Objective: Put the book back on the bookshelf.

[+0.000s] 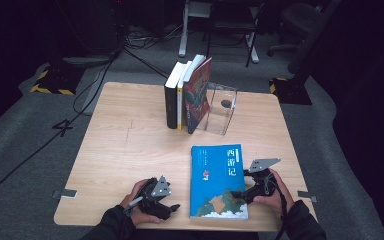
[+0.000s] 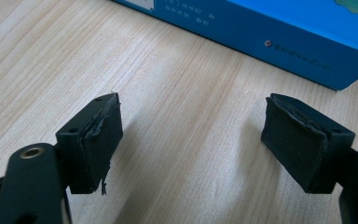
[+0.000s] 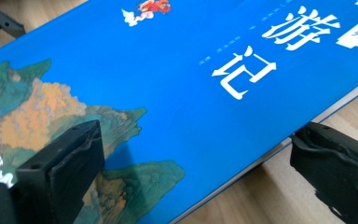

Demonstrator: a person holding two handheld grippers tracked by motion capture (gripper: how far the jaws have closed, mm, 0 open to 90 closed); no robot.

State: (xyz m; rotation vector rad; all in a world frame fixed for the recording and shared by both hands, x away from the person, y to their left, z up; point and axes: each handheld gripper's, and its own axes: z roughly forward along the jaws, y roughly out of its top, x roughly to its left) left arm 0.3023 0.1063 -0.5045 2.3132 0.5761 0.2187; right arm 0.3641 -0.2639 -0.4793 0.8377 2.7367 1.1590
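A blue book (image 1: 217, 180) with white Chinese characters on its cover lies flat near the front of the wooden table (image 1: 130, 150). My left gripper (image 1: 172, 209) rests just left of the book, low over the wood. In the left gripper view (image 2: 191, 140) its jaws stand wide apart with bare table between them, and the book's spine (image 2: 270, 28) lies ahead. My right gripper (image 1: 237, 195) is at the book's right edge. In the right gripper view (image 3: 196, 168) one jaw hovers over the cover (image 3: 191, 93), the other sits beside the page edge, neither pressing.
Three books (image 1: 187, 95) stand upright at the back middle of the table, leaning against a clear acrylic box (image 1: 222, 107). Bare wood stretches across the table's left half. Cables and chair legs are on the floor beyond the far edge.
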